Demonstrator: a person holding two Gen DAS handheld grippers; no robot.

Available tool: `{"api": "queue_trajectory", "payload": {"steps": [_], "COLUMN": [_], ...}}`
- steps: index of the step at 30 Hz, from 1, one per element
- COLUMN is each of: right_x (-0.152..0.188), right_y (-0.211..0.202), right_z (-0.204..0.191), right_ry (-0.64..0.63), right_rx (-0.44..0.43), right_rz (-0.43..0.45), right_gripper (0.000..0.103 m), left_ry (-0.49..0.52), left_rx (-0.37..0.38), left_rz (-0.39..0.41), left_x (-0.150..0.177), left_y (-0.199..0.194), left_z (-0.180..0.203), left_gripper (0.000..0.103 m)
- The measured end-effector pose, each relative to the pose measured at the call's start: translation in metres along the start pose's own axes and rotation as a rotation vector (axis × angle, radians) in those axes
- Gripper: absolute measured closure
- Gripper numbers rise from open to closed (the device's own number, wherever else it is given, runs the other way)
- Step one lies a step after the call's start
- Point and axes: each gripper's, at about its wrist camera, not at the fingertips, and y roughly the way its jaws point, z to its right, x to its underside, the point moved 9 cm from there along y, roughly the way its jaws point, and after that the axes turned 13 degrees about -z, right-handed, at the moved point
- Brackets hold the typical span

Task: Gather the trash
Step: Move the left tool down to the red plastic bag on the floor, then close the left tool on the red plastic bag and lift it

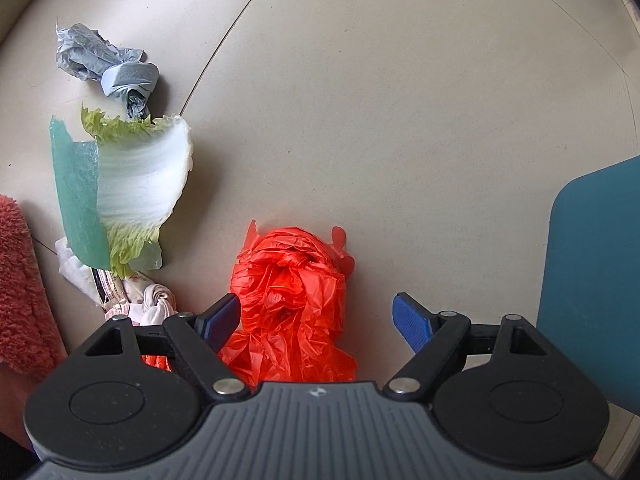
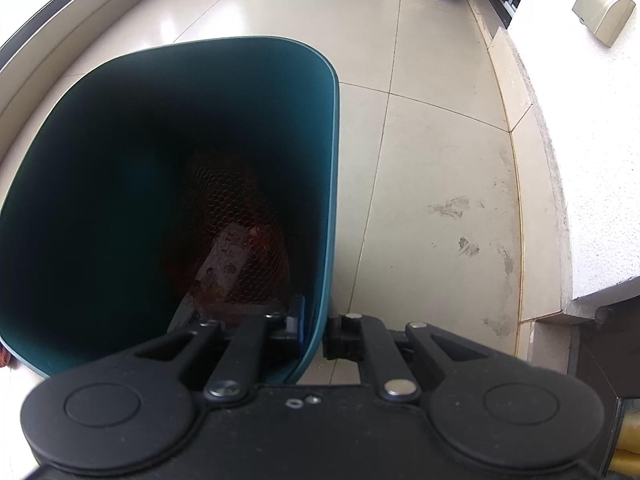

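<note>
In the left wrist view my left gripper [image 1: 318,320] is open just above a crumpled red plastic bag [image 1: 292,292] on the beige floor; the bag lies between the blue fingertips [image 1: 412,320], nearer the left one. A cabbage leaf [image 1: 140,184] with green film, a blue crumpled bag [image 1: 108,66] and a white wad [image 1: 148,304] lie to the left. In the right wrist view my right gripper [image 2: 314,330] is shut on the rim of a teal trash bin [image 2: 328,184]. Inside the bin lie a red net and a grey scrap [image 2: 232,252].
The teal bin's side [image 1: 596,292] shows at the right of the left wrist view. A pink fuzzy cloth [image 1: 20,292] lies at the far left. A white ledge [image 2: 580,160] and step [image 2: 516,132] run along the right of the tiled floor.
</note>
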Motion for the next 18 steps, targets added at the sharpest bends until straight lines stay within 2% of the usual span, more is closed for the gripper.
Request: {"api": "queue_trajectory", "payload": {"steps": [6,8,10,15,18], "right_x": [-0.001,-0.002,-0.003,-0.003,-0.003], "right_y": [0.002,0.003,0.004,0.003,0.002], "right_z": [-0.001,-0.001,-0.001,-0.002,-0.003], "right_ry": [-0.006,-0.009,-0.006,-0.007,-0.008], "right_rx": [-0.001,0.002,0.002,0.005,0.007], "right_rz": [-0.010,-0.014,-0.016,-0.014,-0.013], "right_gripper": [0.095,0.095,0.095,0.095,0.096], "left_ry": [-0.003,-0.008,-0.009,-0.021,-0.031], "left_rx": [-0.044,-0.046,-0.084,-0.152,-0.158], "left_rz": [0.000,0.009,0.011,0.013,0.016], "left_x": [-0.006,-0.006,-0.006,-0.003,0.003], "left_y": [0.016,0.015,0.014,0.011,0.002], "left_z": [-0.006,-0.008,-0.011,-0.018,-0.019], "left_gripper": [0.020,0.025,0.047,0.050,0.051]}}
